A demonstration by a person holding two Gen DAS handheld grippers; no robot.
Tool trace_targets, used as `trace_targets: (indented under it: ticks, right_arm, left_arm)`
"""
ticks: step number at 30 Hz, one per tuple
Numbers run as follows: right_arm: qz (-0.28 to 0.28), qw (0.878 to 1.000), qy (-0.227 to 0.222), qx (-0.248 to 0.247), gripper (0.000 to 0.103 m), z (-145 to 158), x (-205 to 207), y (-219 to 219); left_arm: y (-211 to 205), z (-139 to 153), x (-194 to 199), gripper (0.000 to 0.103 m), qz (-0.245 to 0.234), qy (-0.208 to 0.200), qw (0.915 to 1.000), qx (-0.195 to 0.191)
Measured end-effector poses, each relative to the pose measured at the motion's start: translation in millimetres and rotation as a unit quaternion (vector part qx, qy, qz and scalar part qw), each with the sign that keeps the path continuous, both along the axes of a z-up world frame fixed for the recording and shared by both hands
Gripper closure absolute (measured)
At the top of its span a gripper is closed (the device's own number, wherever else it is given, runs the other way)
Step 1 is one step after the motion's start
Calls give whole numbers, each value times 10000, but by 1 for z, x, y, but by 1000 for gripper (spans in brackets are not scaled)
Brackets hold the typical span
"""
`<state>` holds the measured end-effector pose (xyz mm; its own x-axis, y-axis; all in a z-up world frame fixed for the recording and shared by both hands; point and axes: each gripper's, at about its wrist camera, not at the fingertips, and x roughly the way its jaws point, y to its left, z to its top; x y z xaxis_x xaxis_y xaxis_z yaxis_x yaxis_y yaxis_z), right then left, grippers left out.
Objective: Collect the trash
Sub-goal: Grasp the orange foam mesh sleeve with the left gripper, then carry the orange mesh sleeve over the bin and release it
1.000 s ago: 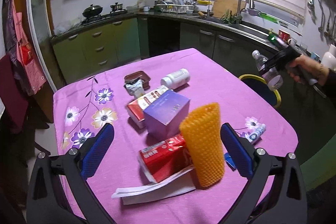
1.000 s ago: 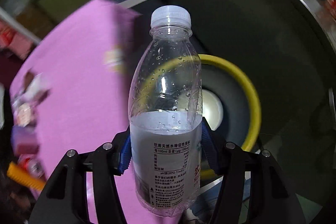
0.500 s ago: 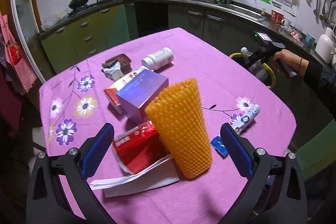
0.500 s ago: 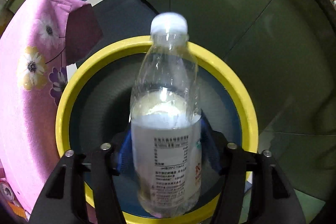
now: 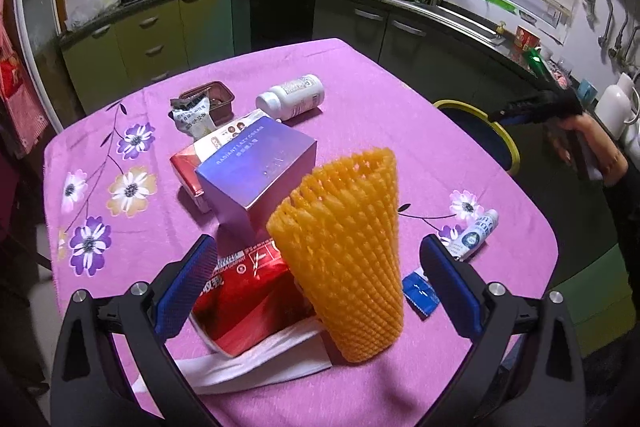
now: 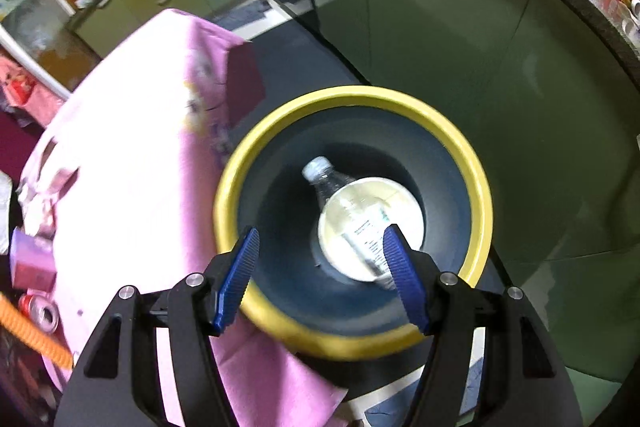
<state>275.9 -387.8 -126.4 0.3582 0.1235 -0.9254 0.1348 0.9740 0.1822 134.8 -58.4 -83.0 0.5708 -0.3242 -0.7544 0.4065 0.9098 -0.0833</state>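
Right gripper (image 6: 320, 263): released, jaws just opened, nothing between the pads; it hangs above the bin's mouth, pointing steeply down.
Water bottle (image 6: 352, 215): inside the yellow-rimmed bin (image 6: 476, 187), lying tilted on the bottom, cap toward the far left.
Bin position: on the floor just beside the right edge of the desk (image 5: 380, 115), rim below the pink cloth.
Left gripper (image 5: 320, 275): spread wide, gripping nothing; it hangs low over the near end of the desk, with the orange foam net (image 5: 344, 247) standing between the jaws but clear of both pads.
Trash left on desk: red packet (image 5: 244, 299) and white paper (image 5: 256, 363) under the net; purple box (image 5: 256, 175) behind it; white pill bottle (image 5: 292, 97), crumpled wrapper (image 5: 192, 115) and brown tray (image 5: 212, 99) at the far end; small tube (image 5: 476, 235) and blue sachet (image 5: 420, 295) near right.
Progress: one item binned, most of the desk uncleared, as I judge it.
Risk, net: soft mesh, likely to fold or tip if the pads close off-centre; it may slip out sideways.
Risk, clutter: the left pad sits close over the red packet; closing could drag the packet or paper along.
Risk, carry: a light net could snag on the cloth edge or miss the bin rim.
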Motion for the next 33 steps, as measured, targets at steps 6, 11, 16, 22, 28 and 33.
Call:
trace_targets:
  ticks: [6, 11, 16, 22, 28, 33]
  right_arm:
    - [160, 9995, -129, 221, 39, 7, -39, 16]
    - [256, 9990, -161, 327, 39, 7, -49, 21]
    - [302, 9986, -193, 386, 38, 0, -41, 24]
    - [318, 9985, -214, 393, 38, -1, -47, 25]
    - [281, 9983, -303, 417, 38, 5, -54, 21]
    - [236, 9978, -411, 458, 38, 12, -63, 14]
  left_arm:
    - [-2, -4, 7, 7, -57, 31, 9999, -129]
    - [-3, -4, 8, 23, -74, 42, 9998, -189]
    - [-5, -6, 12, 55, -99, 183, 9994, -280]
    - [-9, 3, 5, 86, -256, 23, 9988, -414]
    - [-19, 22, -8, 92, -603, -310, 9966, -469]
    - [-31, 39, -8, 92, -846, -469, 9940, -515]
